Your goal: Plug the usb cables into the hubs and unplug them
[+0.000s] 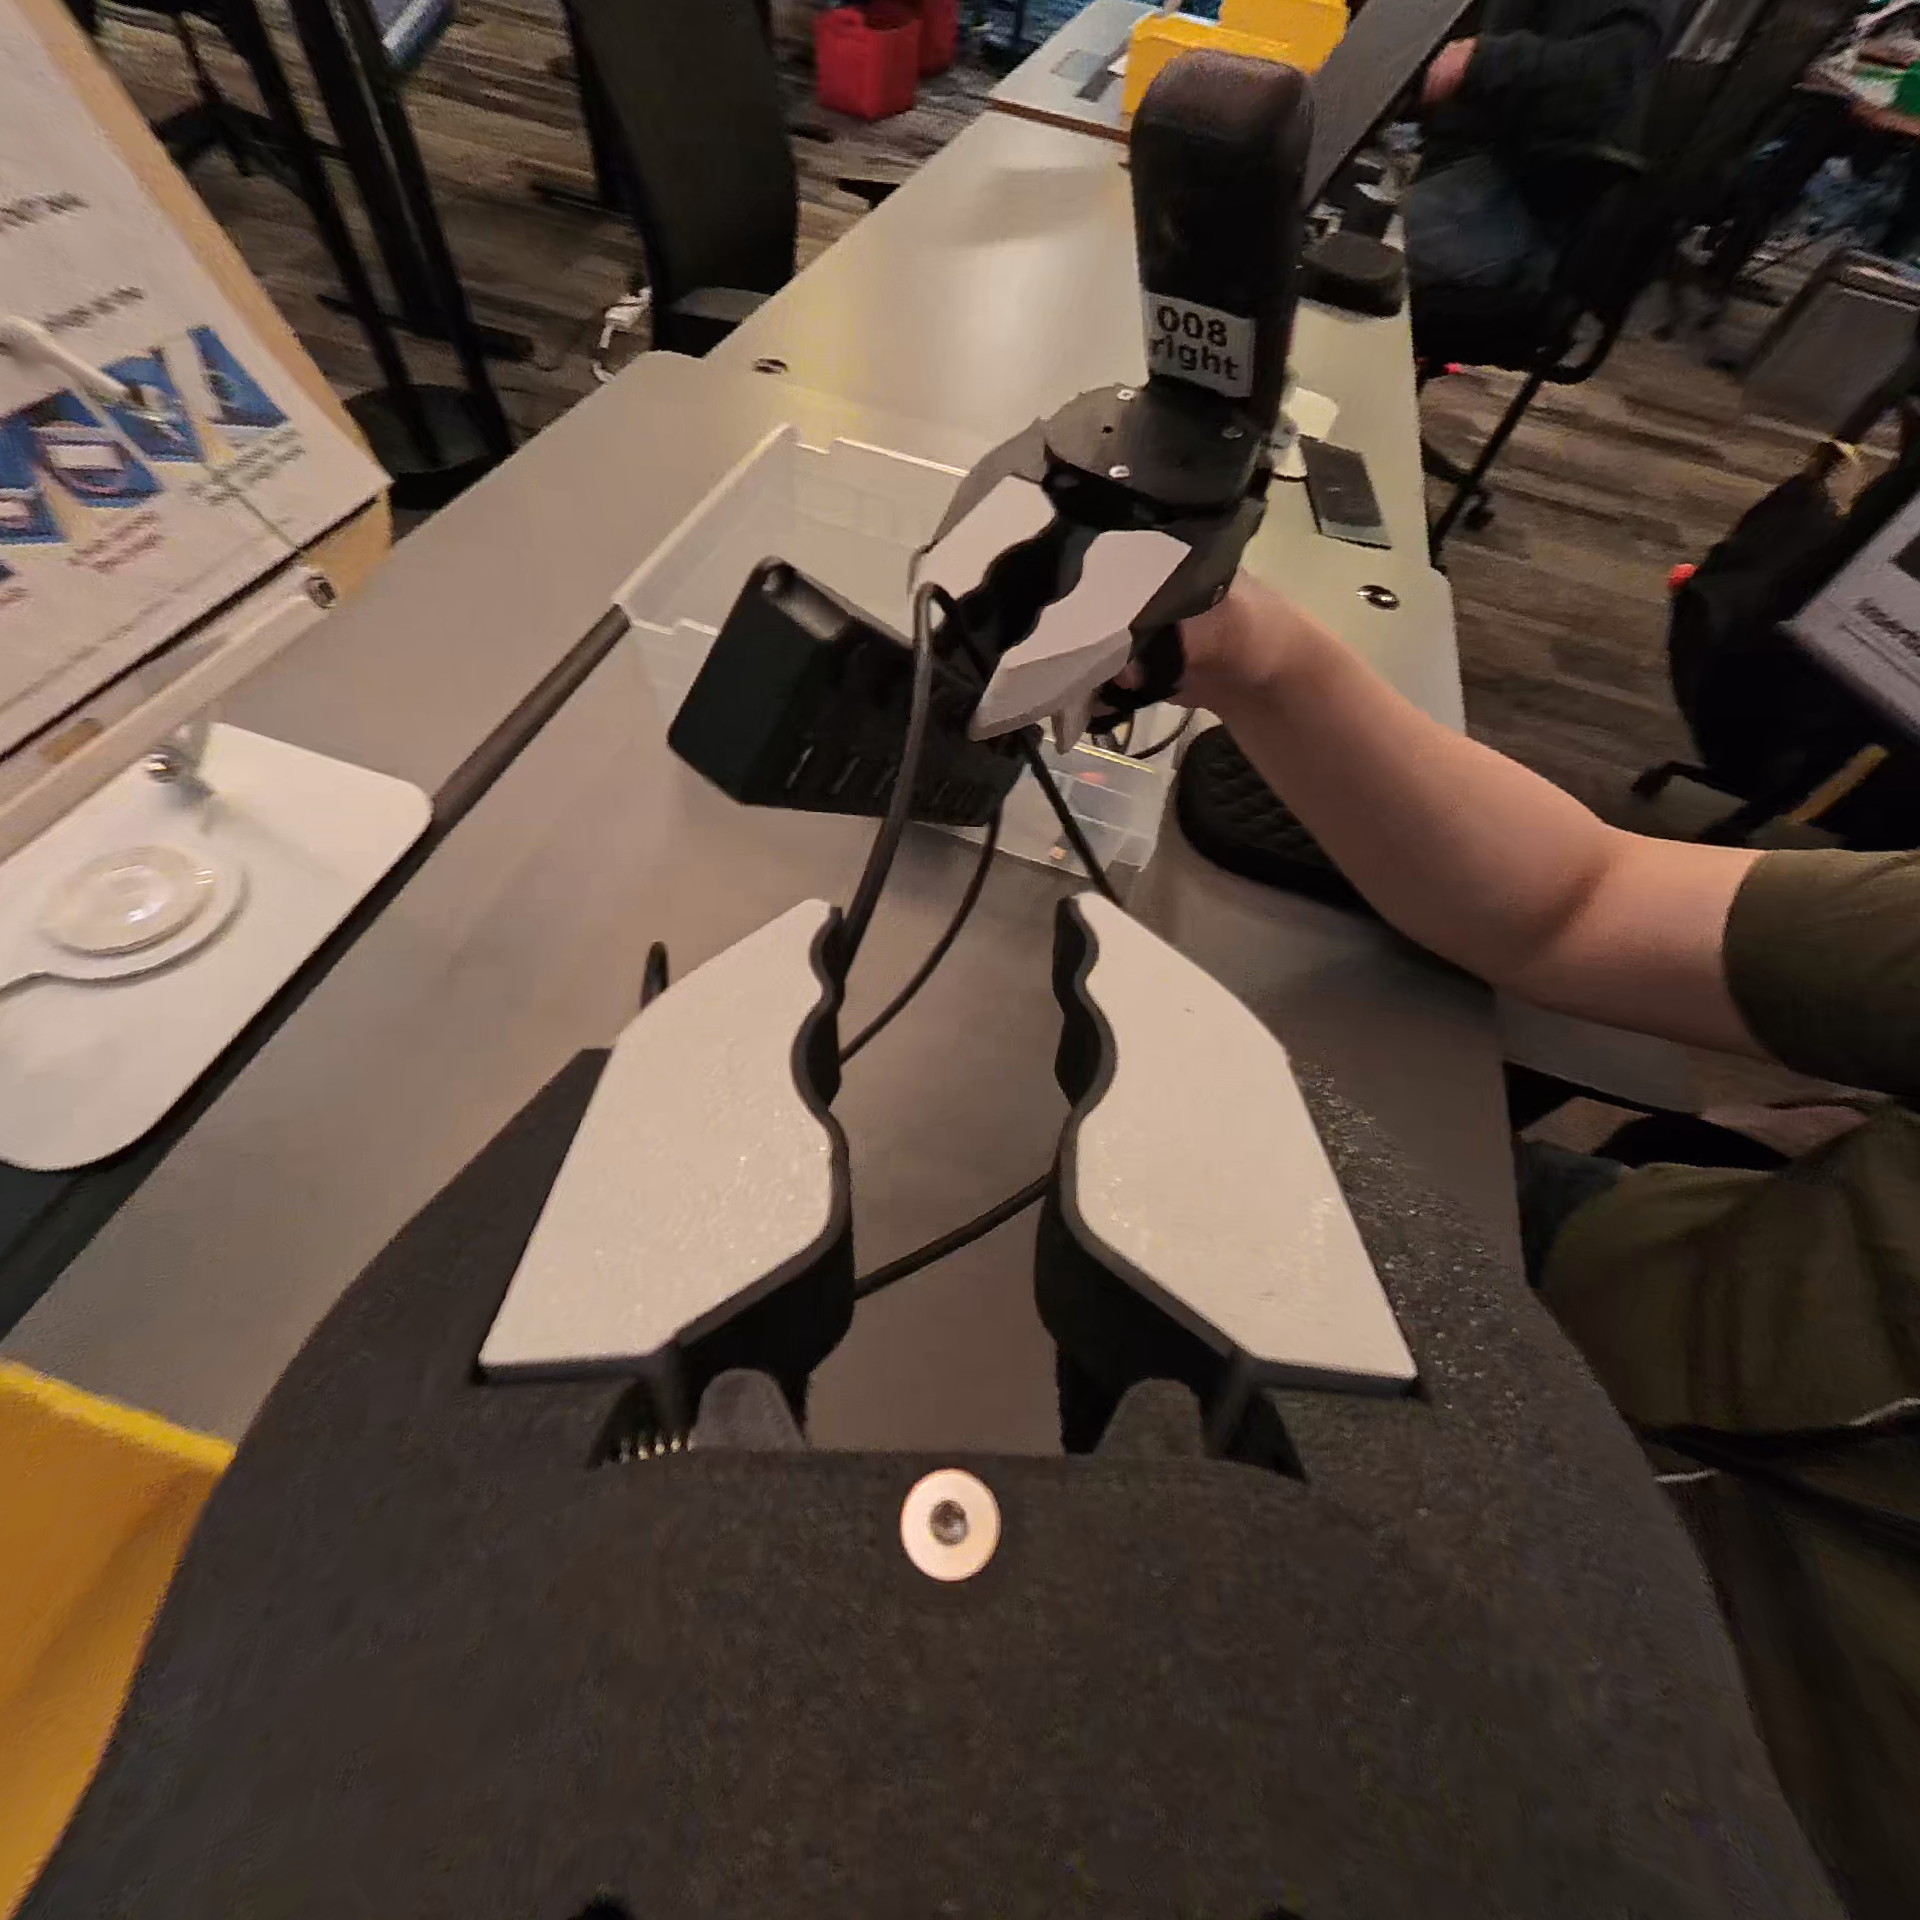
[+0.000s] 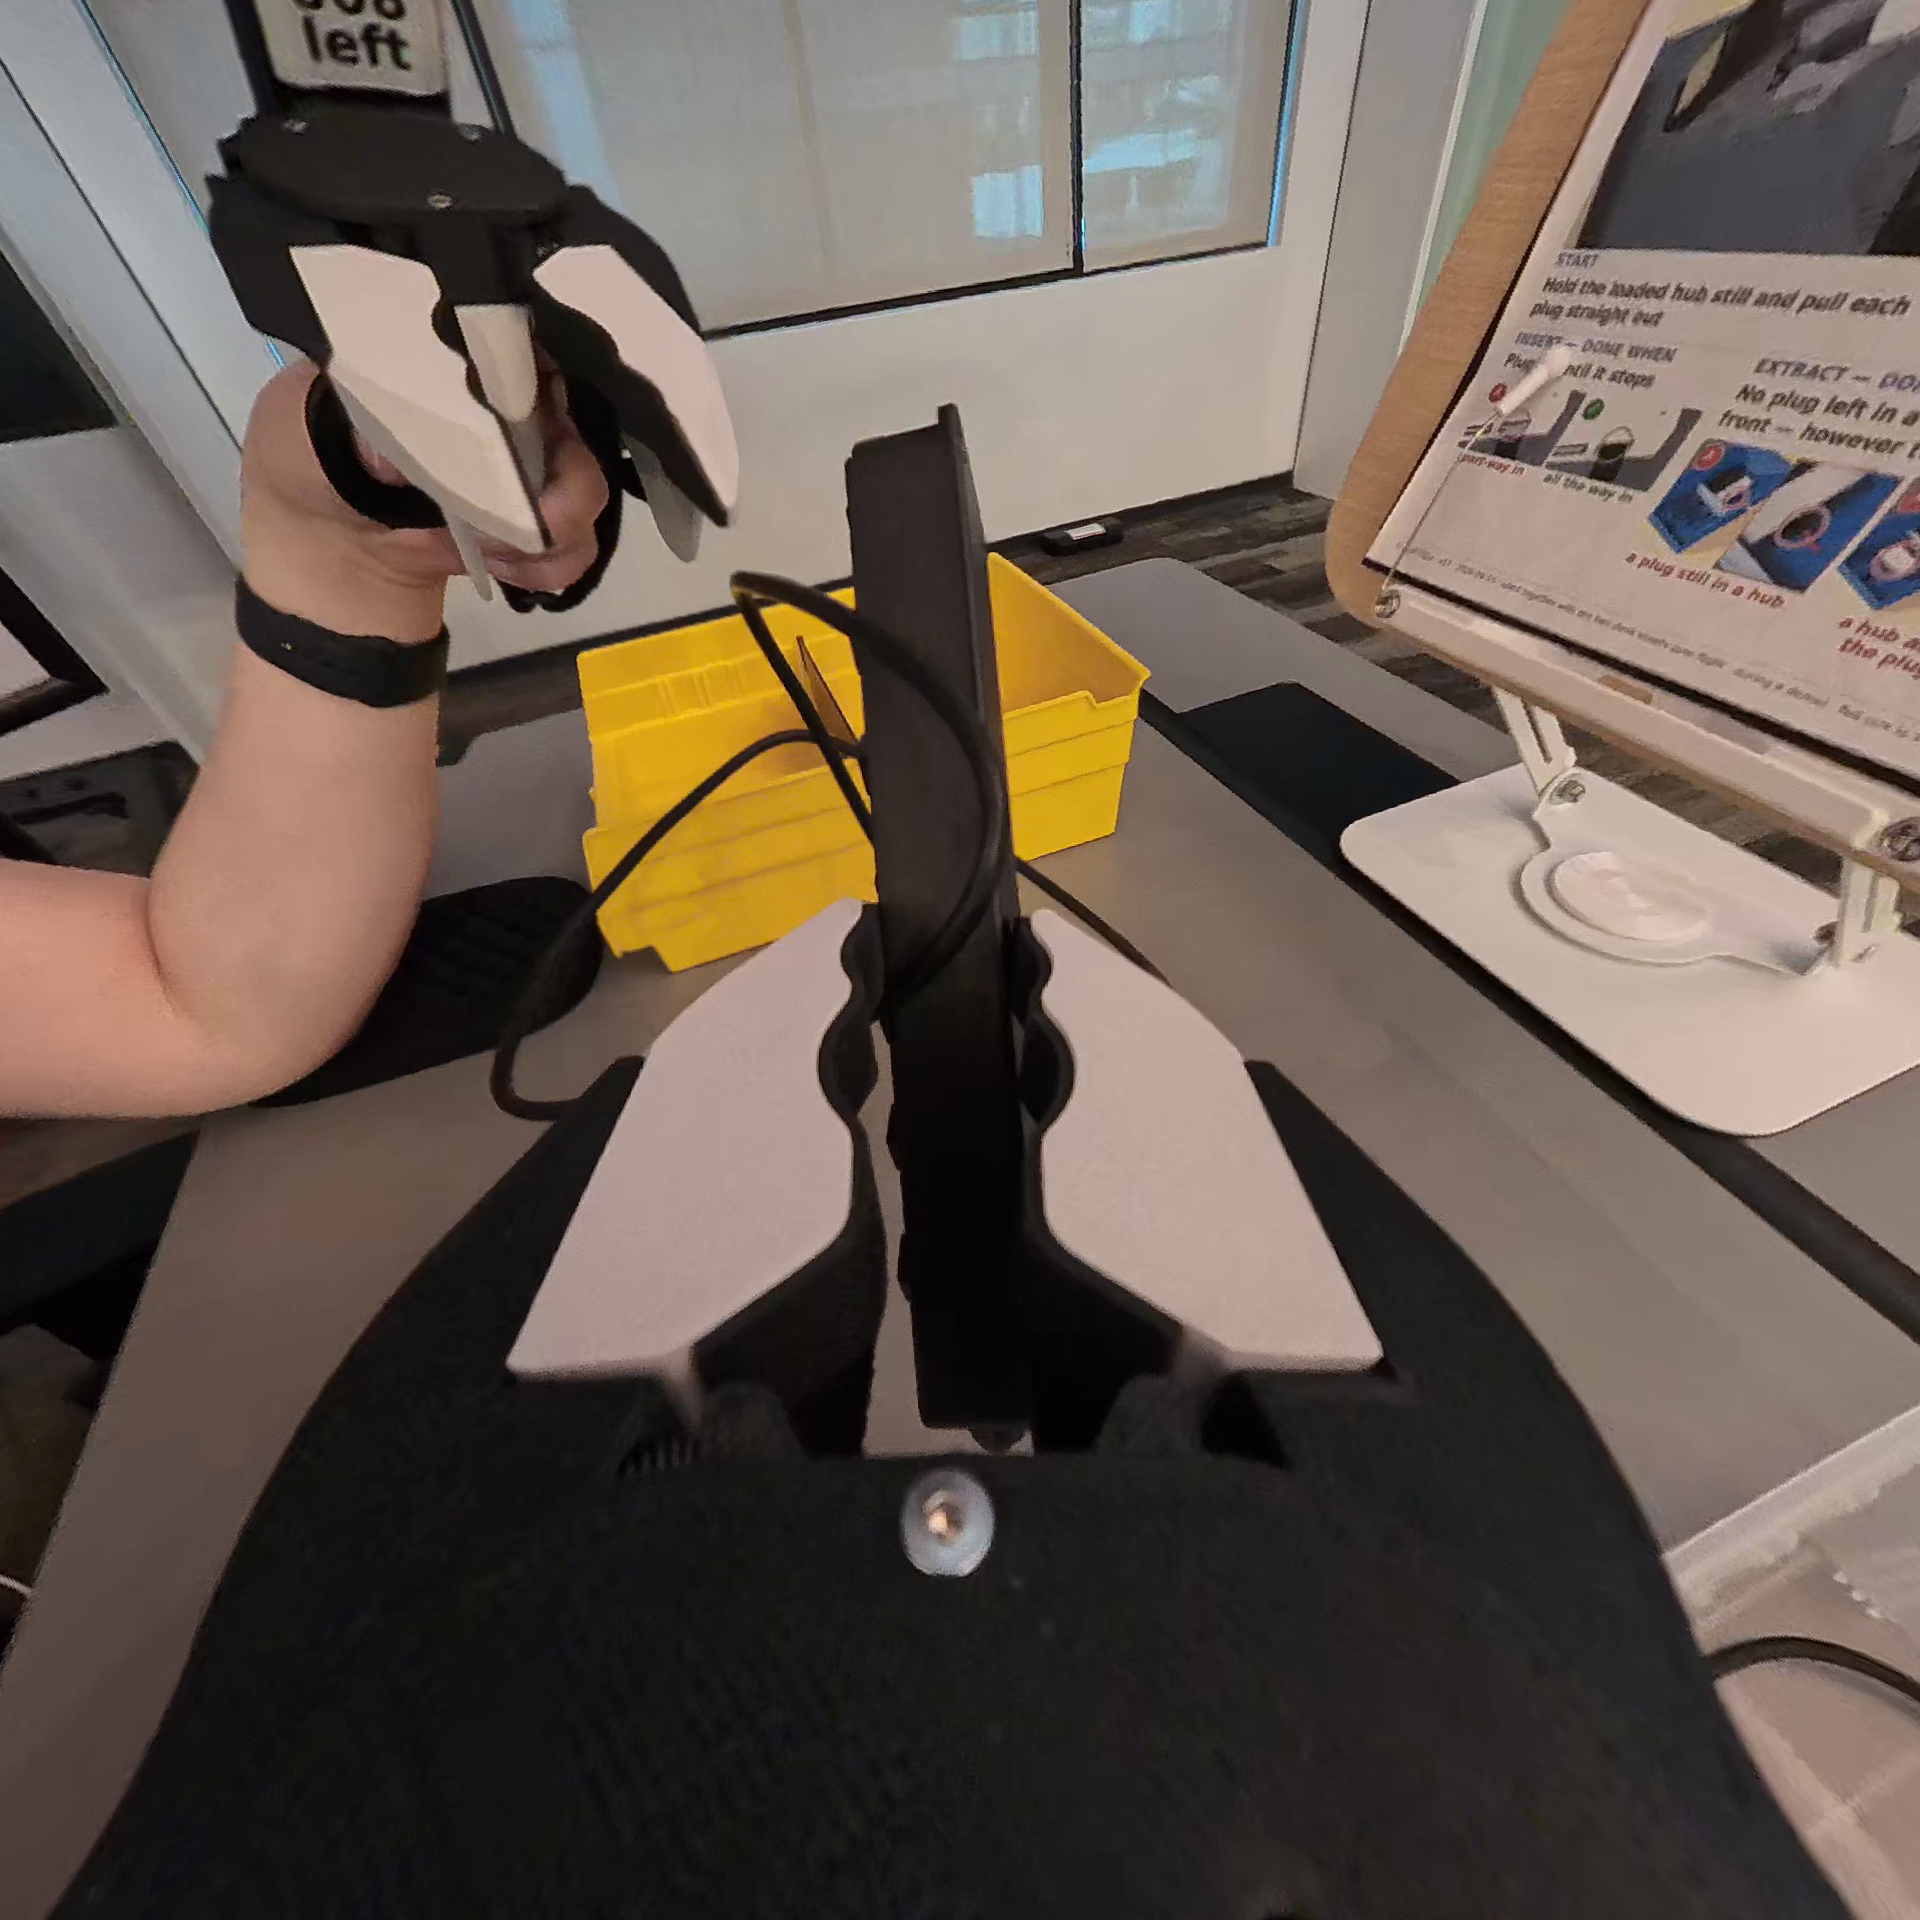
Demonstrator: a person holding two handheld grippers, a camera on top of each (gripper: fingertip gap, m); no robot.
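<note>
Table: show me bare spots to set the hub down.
Free: the grey table between the yellow bin and white stand base. Crowded: before the clear bin, where cables trail from the hub.

Printed writing on two stickers and one sheet.
A white sticker (image 1: 1195,348) on a black cylindrical handle (image 1: 1216,156) at one o'clock; another white sticker (image 2: 353,42) above a round black plate (image 2: 395,177) at eleven o'clock; an illustrated white instruction sheet (image 2: 1714,416) on a wooden board (image 2: 1475,312) at two o'clock.
</note>
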